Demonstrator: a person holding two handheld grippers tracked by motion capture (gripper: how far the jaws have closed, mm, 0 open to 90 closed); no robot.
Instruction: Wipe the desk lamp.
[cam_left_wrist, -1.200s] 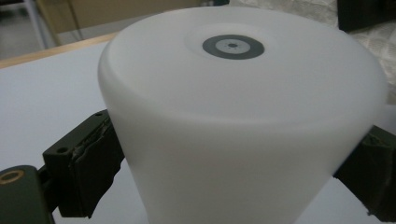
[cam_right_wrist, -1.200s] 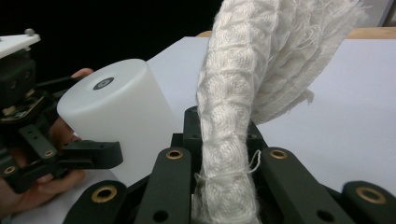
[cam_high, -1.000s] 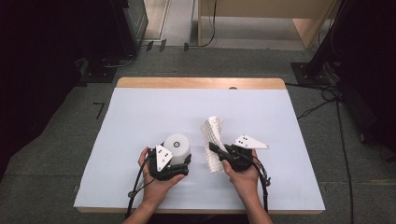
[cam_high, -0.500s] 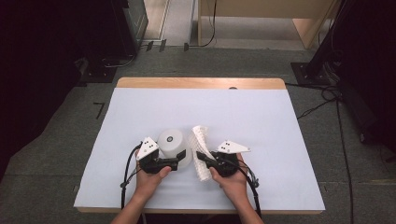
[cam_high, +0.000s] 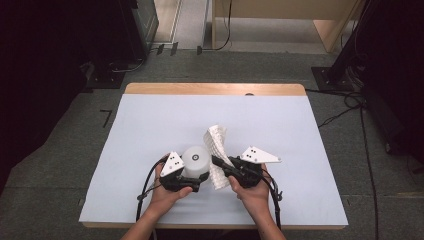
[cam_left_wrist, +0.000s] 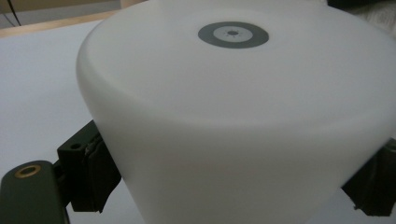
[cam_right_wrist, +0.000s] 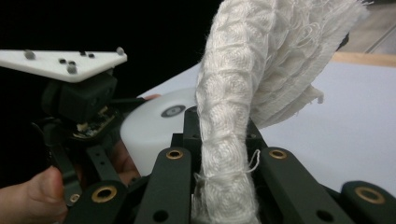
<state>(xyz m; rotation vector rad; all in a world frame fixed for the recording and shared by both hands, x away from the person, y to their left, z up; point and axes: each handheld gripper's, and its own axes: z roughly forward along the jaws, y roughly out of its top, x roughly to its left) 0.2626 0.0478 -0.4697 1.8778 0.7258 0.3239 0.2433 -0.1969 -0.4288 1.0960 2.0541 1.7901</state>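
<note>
A white cup (cam_high: 196, 159) stands upside down on the pale table cover, a grey ring mark (cam_left_wrist: 233, 34) on its upturned base. My left gripper (cam_high: 198, 175) has just been closing, and its pads (cam_left_wrist: 95, 175) now press on the cup's (cam_left_wrist: 224, 121) sides. My right gripper (cam_high: 220, 165) is shut on a white waffle-weave cloth (cam_high: 216, 142), which rises as a folded bunch from between its jaws (cam_right_wrist: 233, 79). The cloth hangs just to the right of the cup, close to its side. In the right gripper view the cup (cam_right_wrist: 154, 123) and the left gripper sit at left.
The table cover (cam_high: 150, 125) lies over a wooden table whose far edge (cam_high: 215, 89) shows bare. Dark equipment stands on the floor at left and right, and cables (cam_high: 345, 107) run past the table's right side.
The left gripper swung round to the cup's near-left side and its jaws closed on it. The right hand brought the cloth leftward, close against the cup.
</note>
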